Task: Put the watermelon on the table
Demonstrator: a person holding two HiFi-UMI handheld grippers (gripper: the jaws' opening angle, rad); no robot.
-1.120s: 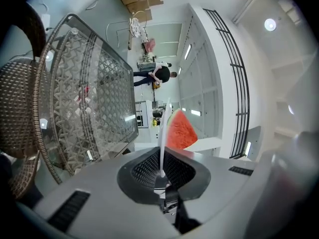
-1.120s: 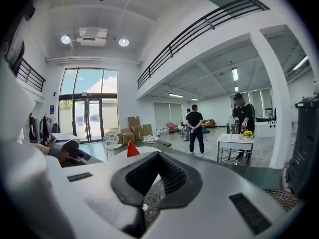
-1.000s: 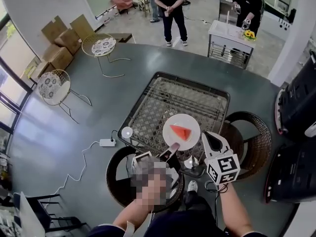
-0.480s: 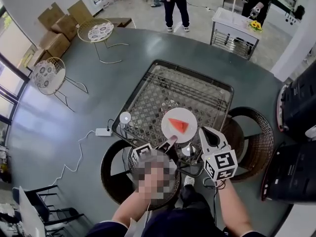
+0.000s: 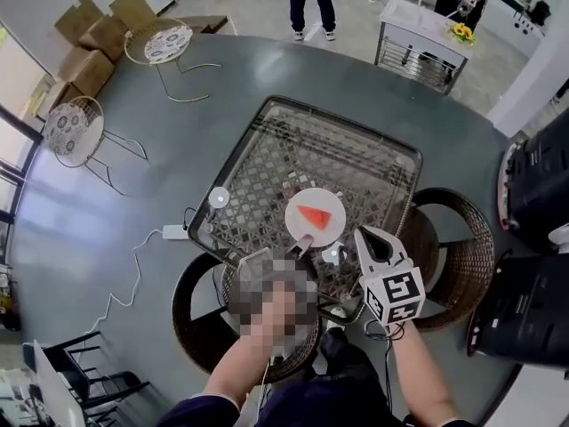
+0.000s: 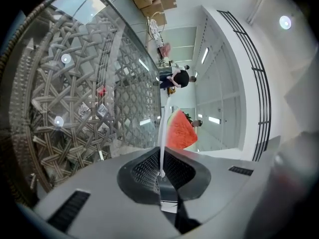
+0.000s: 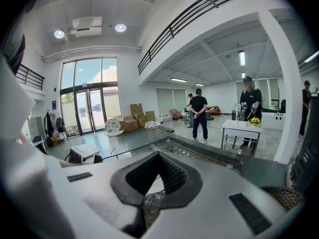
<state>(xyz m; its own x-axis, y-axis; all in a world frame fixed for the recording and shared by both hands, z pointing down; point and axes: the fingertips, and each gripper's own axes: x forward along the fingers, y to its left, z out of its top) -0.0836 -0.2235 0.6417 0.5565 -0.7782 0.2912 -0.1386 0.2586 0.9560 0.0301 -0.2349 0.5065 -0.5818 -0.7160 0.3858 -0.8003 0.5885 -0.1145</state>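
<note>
A red wedge of watermelon (image 5: 313,216) lies on a white plate (image 5: 333,203) over the near side of the glass-topped wicker table (image 5: 267,149). My left gripper (image 5: 305,242) is shut on the plate's near rim; its body is hidden behind a blurred patch. In the left gripper view the plate (image 6: 162,128) shows edge-on between the pads of the left gripper (image 6: 160,158), with the watermelon (image 6: 179,131) just beyond. Whether the plate touches the glass I cannot tell. My right gripper (image 5: 364,234) hovers right of the plate, shut and empty; the right gripper (image 7: 158,156) points across the table.
A round wicker chair (image 5: 191,318) stands below my left hand and another (image 5: 458,247) at the right. A small white disc (image 5: 218,197) sits at the table's left edge. A power strip (image 5: 173,231) and cable lie on the floor. People and a metal cart (image 5: 418,34) are far off.
Both grippers have sunk toward the table top. The plate with the watermelon went down with the left gripper, still held by its rim.
</note>
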